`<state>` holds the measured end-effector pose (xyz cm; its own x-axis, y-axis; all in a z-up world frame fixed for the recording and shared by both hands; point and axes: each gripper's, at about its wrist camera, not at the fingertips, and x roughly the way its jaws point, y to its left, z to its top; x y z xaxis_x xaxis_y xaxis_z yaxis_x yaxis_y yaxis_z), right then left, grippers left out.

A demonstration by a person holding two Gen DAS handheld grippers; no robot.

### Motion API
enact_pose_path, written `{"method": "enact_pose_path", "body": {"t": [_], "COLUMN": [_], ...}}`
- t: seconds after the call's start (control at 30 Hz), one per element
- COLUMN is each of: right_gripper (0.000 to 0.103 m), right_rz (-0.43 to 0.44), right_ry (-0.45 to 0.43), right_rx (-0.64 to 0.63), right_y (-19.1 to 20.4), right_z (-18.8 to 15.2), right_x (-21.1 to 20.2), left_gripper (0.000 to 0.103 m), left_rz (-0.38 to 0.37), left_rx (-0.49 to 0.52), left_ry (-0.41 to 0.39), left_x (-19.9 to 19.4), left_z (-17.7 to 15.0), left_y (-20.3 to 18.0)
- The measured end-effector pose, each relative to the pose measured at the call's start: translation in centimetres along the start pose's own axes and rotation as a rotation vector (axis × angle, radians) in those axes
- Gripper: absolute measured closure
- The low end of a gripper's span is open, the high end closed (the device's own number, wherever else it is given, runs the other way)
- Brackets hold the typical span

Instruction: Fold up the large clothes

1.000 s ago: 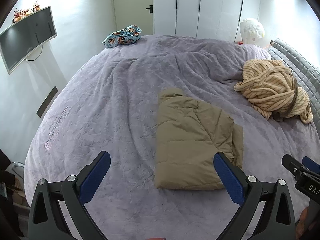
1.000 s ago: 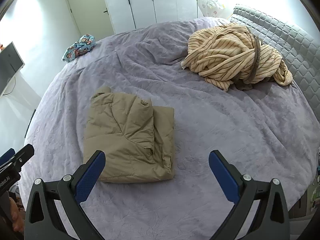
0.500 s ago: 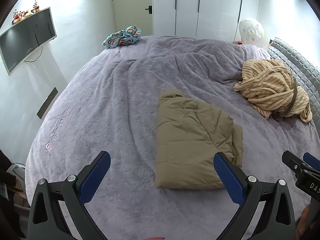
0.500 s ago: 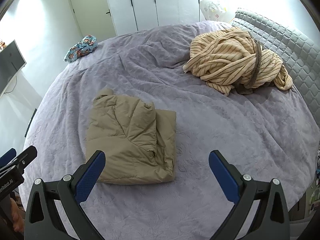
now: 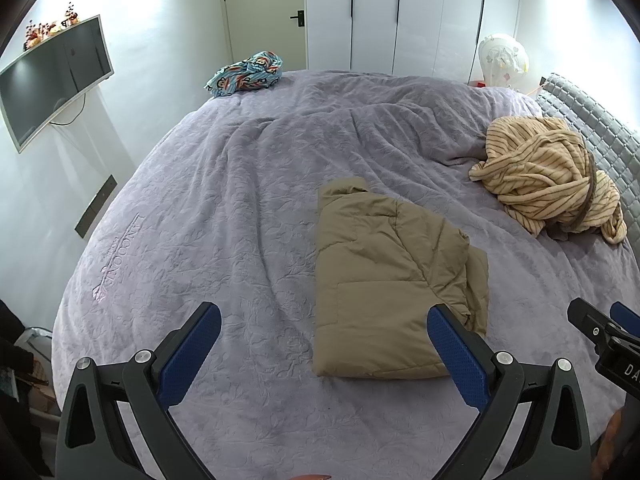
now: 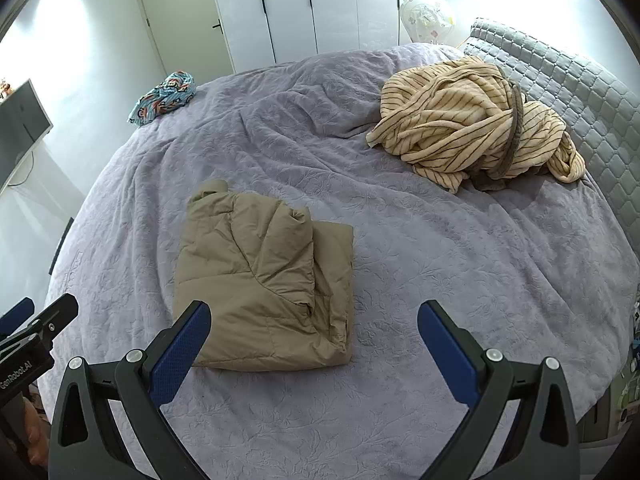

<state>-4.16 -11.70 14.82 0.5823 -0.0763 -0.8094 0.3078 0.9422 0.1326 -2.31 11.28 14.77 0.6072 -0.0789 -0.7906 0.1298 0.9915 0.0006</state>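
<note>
A tan puffer jacket [image 5: 384, 280] [image 6: 264, 288] lies folded into a compact rectangle on the purple bedspread [image 5: 240, 208] [image 6: 460, 272]. My left gripper [image 5: 324, 328] hovers open above the bed's near edge, its right pad level with the jacket's near right corner. My right gripper [image 6: 314, 326] is also open and empty, held just short of the jacket's near edge. A crumpled striped beige garment [image 5: 548, 184] [image 6: 472, 128] sits in a heap by the headboard. Each gripper shows at the edge of the other's view.
A blue patterned cloth [image 5: 246, 74] [image 6: 166, 96] lies at the bed's far corner. The quilted grey headboard [image 6: 560, 80] runs along the right. A wall-mounted TV [image 5: 52, 76] hangs on the left, and white wardrobes [image 5: 392, 16] and a door stand behind the bed.
Both grippers have drawn back and risen slightly, so the jacket sits a little further away in the views. The clothes have not moved and both grippers stay open.
</note>
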Motion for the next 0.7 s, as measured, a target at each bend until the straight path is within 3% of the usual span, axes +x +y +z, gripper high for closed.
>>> {"method": "enact_pose_path", "body": {"t": [0.7], "right_gripper": [0.0], "right_rz": [0.0], "right_ry": [0.007], "right_rx": [0.003], "right_y": [0.34], "right_z": [-0.1], "right_x": [-0.12], "left_gripper": [0.0], "left_rz": [-0.001], "left_rx": [0.004], "left_ry": [0.0], "left_x": [0.15], "left_z": [0.28], "left_y": [0.04]}}
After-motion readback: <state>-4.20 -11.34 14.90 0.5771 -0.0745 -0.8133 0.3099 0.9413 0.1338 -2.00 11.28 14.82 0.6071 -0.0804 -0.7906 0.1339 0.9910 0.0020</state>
